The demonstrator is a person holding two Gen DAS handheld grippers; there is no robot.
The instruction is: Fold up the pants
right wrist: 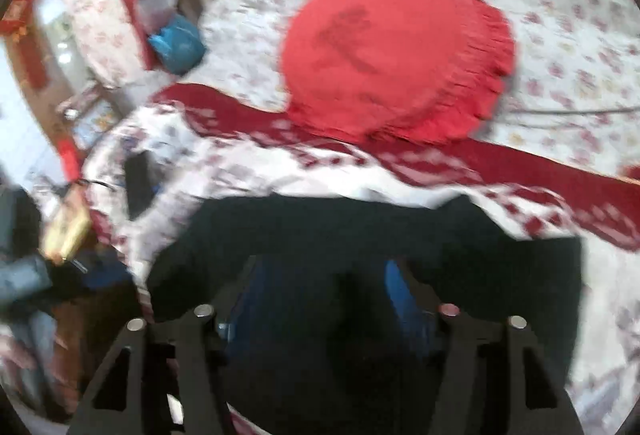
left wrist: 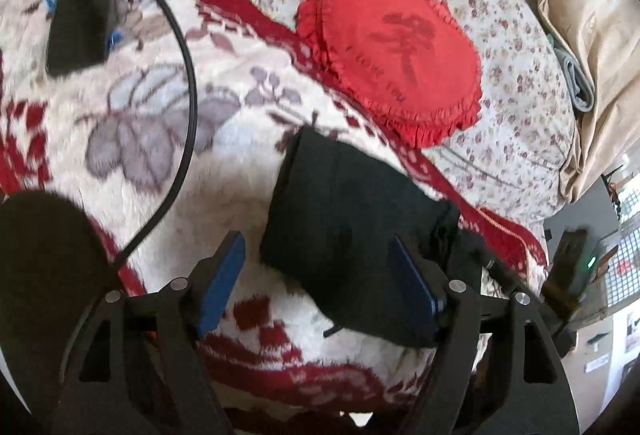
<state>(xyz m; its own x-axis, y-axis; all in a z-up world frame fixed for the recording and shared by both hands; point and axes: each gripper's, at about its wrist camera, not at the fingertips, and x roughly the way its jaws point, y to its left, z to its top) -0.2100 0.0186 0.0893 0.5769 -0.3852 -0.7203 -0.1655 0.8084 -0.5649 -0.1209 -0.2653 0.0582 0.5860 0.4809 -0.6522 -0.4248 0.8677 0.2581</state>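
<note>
The black pants (left wrist: 344, 211) lie folded into a compact block on the red-and-white blanket (left wrist: 236, 163). My left gripper (left wrist: 316, 271) is open just above their near left corner, blue pads spread, nothing between them. In the blurred right wrist view the pants (right wrist: 360, 235) fill the lower middle. My right gripper (right wrist: 320, 291) is open right over them, its blue pads (right wrist: 396, 287) apart against the dark cloth. I cannot tell whether the fingers touch the cloth.
A red frilled heart cushion (left wrist: 396, 59) lies beyond the pants on the floral sheet (left wrist: 500, 35); it also shows in the right wrist view (right wrist: 396, 59). A black cable (left wrist: 188, 83) and a black flat box (left wrist: 80, 15) lie at the left. Beige bedding (left wrist: 592, 35) piles at the right.
</note>
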